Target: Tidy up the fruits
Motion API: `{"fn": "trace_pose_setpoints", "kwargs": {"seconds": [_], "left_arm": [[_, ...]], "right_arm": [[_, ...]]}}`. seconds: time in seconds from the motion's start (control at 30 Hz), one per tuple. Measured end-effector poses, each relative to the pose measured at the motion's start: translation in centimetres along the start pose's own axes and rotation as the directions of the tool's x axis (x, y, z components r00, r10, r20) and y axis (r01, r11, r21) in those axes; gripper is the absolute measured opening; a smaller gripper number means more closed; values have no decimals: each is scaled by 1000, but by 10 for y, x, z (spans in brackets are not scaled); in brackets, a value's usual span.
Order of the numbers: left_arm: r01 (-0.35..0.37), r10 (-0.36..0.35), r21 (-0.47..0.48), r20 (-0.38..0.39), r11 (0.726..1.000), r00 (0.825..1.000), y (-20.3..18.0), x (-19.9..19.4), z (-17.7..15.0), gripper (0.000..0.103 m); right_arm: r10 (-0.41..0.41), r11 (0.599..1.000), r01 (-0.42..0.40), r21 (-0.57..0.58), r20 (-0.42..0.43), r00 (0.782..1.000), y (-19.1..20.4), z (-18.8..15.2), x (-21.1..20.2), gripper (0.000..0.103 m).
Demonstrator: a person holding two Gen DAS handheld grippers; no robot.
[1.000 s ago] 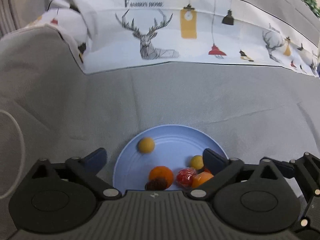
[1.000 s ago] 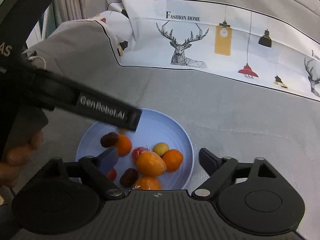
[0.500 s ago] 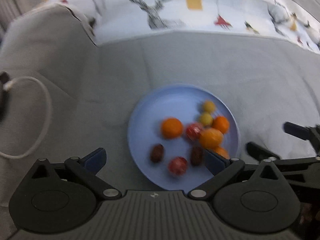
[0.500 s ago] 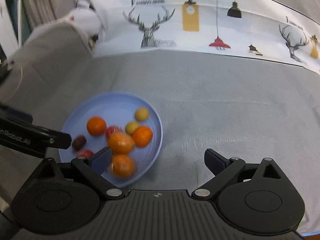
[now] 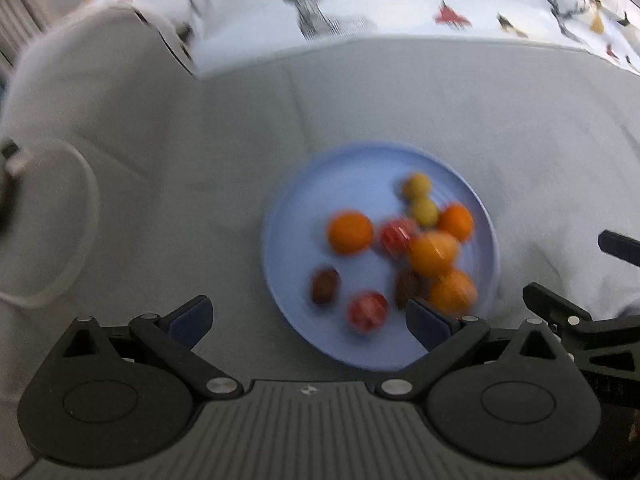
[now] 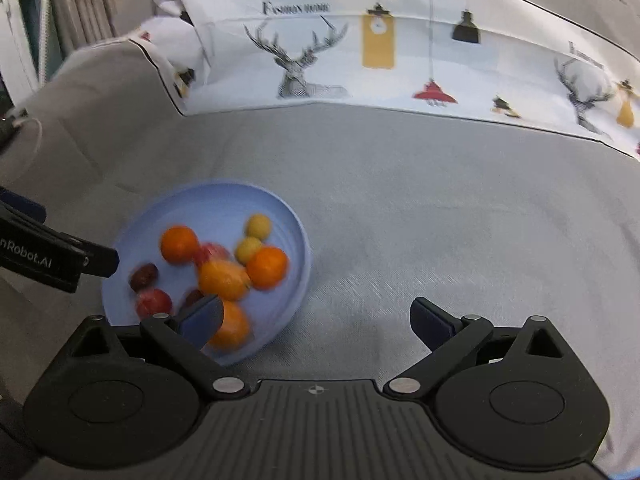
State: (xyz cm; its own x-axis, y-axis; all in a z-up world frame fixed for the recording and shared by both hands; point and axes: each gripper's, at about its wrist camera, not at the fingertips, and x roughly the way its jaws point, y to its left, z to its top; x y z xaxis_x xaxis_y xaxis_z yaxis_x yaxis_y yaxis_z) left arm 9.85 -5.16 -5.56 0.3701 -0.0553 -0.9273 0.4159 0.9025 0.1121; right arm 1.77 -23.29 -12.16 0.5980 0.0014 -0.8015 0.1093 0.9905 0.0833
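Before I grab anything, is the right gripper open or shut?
Open: the right gripper's jaws stand wide apart, nothing between them but grey cloth.

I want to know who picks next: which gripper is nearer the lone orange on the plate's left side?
Left, as far as the blurred frames show. The left gripper hangs open near the lone orange; the right gripper, also open, sits off the blue plate's right edge.
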Motion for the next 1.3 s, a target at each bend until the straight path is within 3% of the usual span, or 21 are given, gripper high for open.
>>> {"fn": "trace_pose_setpoints", "kwargs": {"seconds": [0.1,0.23,0.3,0.43,0.5,0.67,0.77,0.9,1.07,1.17,1.3], "left_arm": [[11,-11,16,-19,1000,1000,4,1,-3,103],[-73,74,8,-86,997,994,14,5,-7,103],[-136,135,-6,-72,991,988,16,5,-3,103],[-193,193,7,-73,981,978,7,6,-3,103],[-177,176,1,-84,984,981,1,10,-2,103],[-53,48,-30,-144,998,988,2,20,-5,103],[-27,21,-50,-116,998,993,14,17,-4,103],[-40,30,-72,-136,997,990,30,7,-15,103],[-67,55,-49,-206,997,977,33,0,-20,103],[-102,98,-11,-195,995,976,27,-11,-21,103],[-119,118,0,-155,993,981,24,-21,-18,103]], "right_arm": [[-26,999,26,-37,-7,1000,3,1,-5,100],[29,999,-29,-14,9,1000,8,8,10,100],[76,997,-76,-10,3,997,8,7,13,100],[120,993,-120,-1,30,992,-1,-6,8,100],[105,994,-105,-7,21,994,-5,-11,3,100],[18,998,-19,-64,-21,1000,-4,-5,-18,100],[-32,996,31,-85,-13,999,1,12,-31,100],[-53,992,54,-114,18,998,14,28,-42,101],[56,990,-54,-133,12,998,28,31,-38,101],[104,989,-101,-113,21,994,25,29,-30,101],[76,995,-75,-60,24,997,15,23,-27,101]]}}
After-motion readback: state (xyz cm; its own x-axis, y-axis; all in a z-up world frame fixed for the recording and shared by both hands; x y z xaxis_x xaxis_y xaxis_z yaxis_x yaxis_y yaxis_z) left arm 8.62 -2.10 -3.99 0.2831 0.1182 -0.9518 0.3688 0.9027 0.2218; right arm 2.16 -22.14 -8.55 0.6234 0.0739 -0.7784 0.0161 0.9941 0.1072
